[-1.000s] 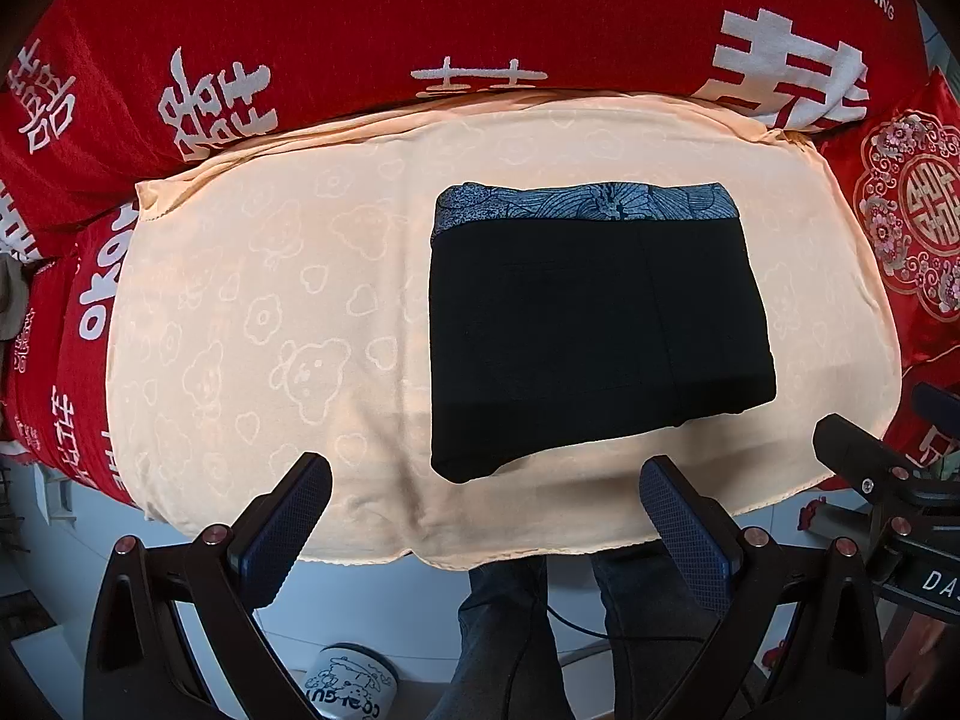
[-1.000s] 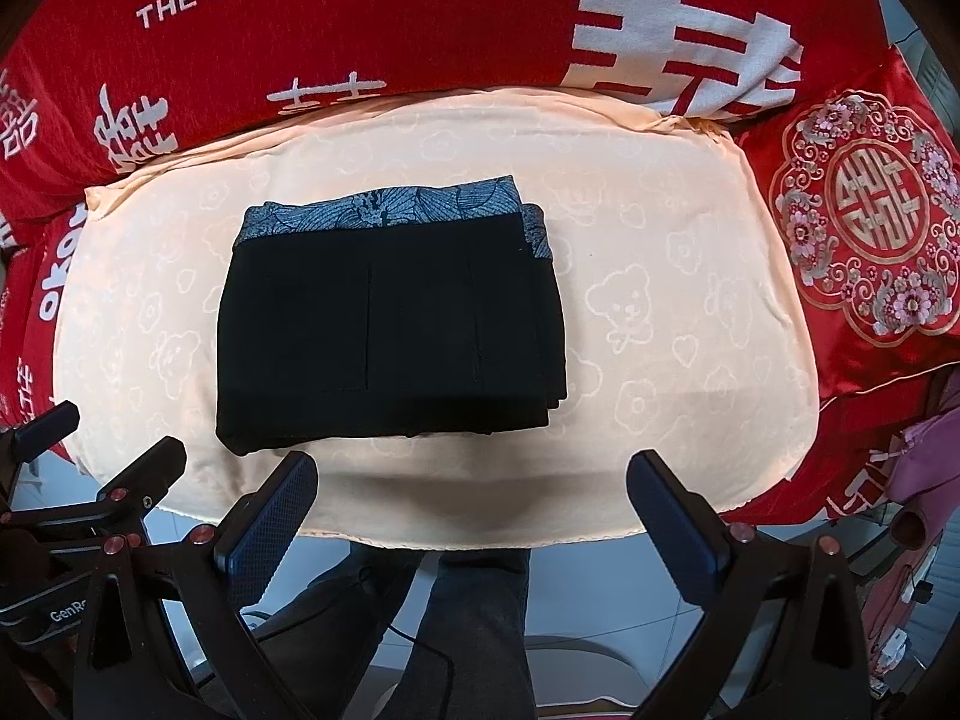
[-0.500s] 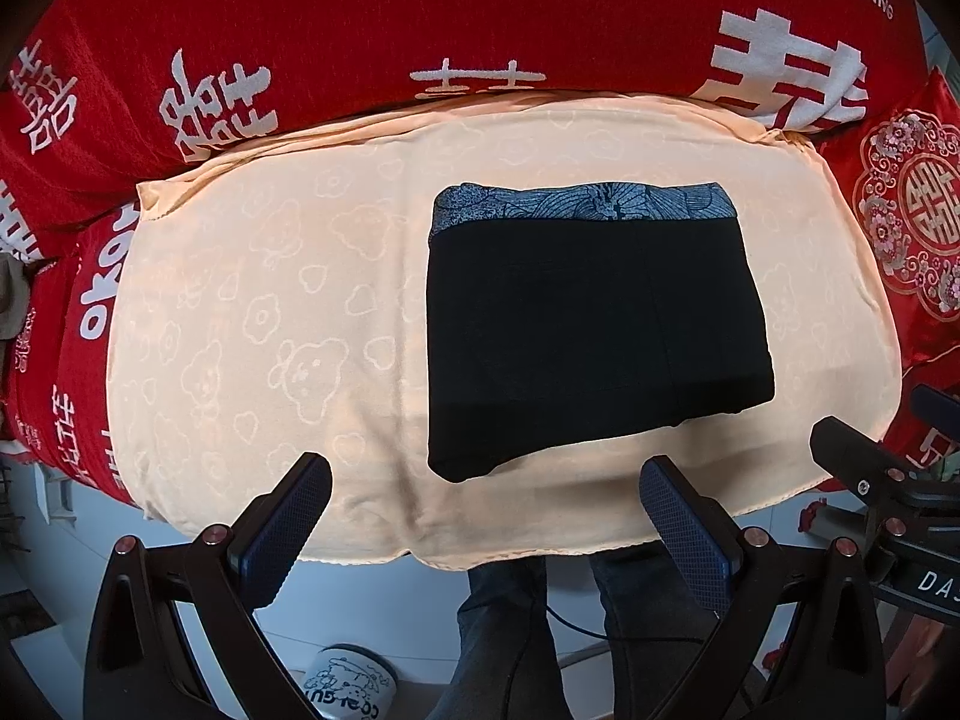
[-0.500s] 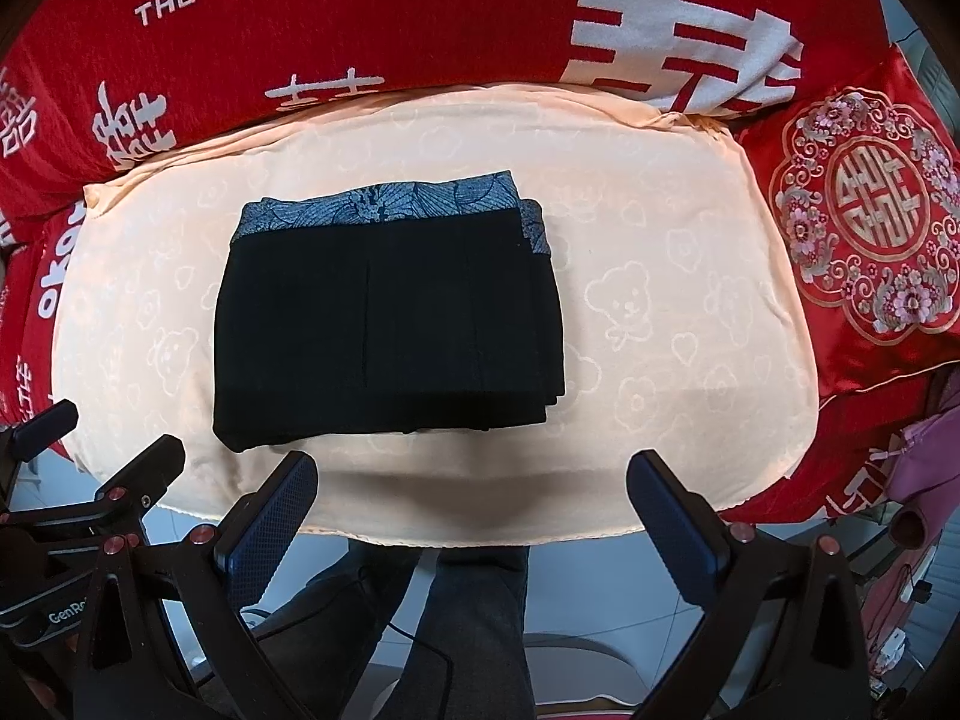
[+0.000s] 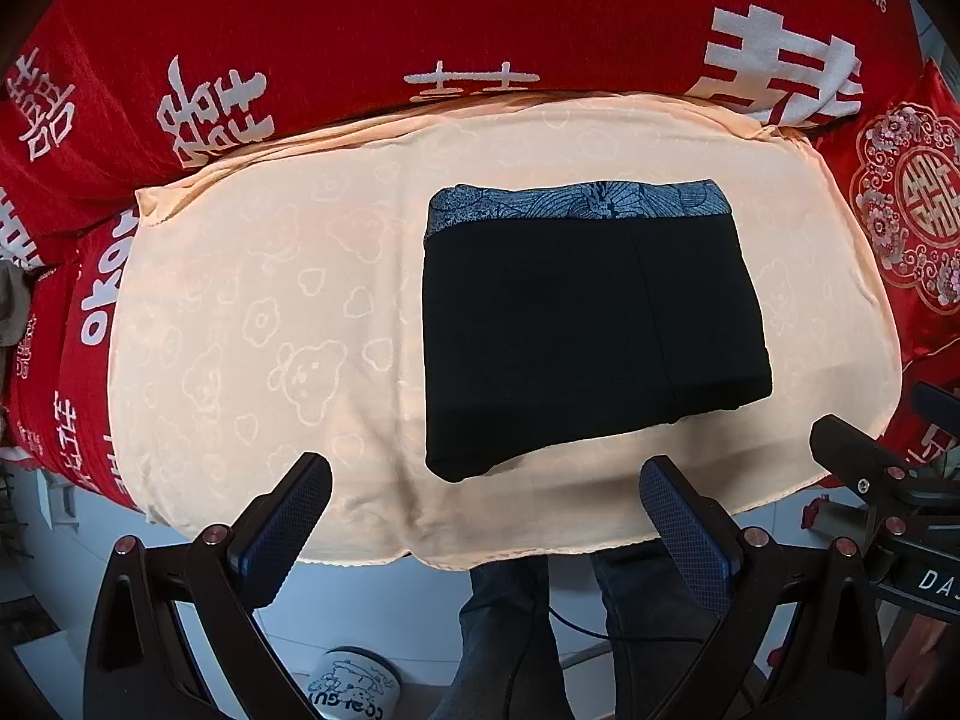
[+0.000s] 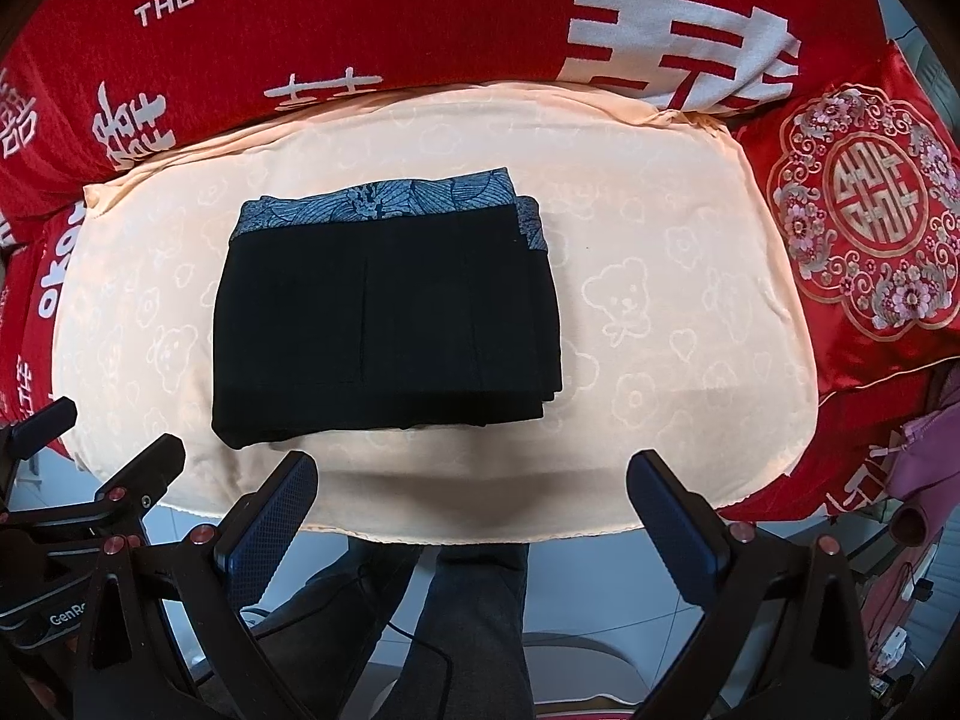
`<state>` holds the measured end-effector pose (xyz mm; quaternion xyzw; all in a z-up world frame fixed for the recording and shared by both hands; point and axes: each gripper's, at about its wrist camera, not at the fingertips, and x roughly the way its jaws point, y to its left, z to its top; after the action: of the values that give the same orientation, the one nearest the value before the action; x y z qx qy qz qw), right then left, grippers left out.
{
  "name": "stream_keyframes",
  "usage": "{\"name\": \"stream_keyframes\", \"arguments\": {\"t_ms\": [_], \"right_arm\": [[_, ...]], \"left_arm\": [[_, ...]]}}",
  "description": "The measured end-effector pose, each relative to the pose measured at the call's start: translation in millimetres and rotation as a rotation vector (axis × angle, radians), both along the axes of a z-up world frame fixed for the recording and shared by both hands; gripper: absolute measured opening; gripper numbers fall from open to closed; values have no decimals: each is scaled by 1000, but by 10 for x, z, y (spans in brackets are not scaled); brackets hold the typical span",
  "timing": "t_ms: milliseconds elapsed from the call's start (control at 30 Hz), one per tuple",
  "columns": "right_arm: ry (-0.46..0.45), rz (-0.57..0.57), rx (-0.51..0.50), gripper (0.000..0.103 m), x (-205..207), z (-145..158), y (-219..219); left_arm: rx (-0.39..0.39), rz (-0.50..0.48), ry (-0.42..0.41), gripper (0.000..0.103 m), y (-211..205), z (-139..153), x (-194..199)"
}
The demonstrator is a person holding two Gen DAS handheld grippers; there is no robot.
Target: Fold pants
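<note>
Black pants (image 5: pixel 591 324), one folded bundle, two gaping grippers.

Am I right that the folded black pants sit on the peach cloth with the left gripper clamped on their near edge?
Not quite. The black pants do lie folded on the peach cloth, but the left gripper is open and apart from them, as the left wrist view shows.

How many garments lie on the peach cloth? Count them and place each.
1: the folded black pants lie on the peach cloth, patterned waistband at the far edge. Both grippers hang open, clear of them.
</note>
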<state>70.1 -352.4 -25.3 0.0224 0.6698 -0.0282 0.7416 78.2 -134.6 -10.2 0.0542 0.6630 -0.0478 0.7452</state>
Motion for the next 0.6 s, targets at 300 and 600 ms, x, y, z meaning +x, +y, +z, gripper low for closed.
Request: {"name": "stream_keyframes", "arguments": {"t_ms": [300, 600], "right_arm": [[1, 2, -2, 103, 3, 11, 8], [6, 8, -7, 103, 28, 13, 28]], "left_arm": [[2, 4, -3, 103, 11, -4, 16], [-2, 30, 5, 103, 61, -28, 32]]}}
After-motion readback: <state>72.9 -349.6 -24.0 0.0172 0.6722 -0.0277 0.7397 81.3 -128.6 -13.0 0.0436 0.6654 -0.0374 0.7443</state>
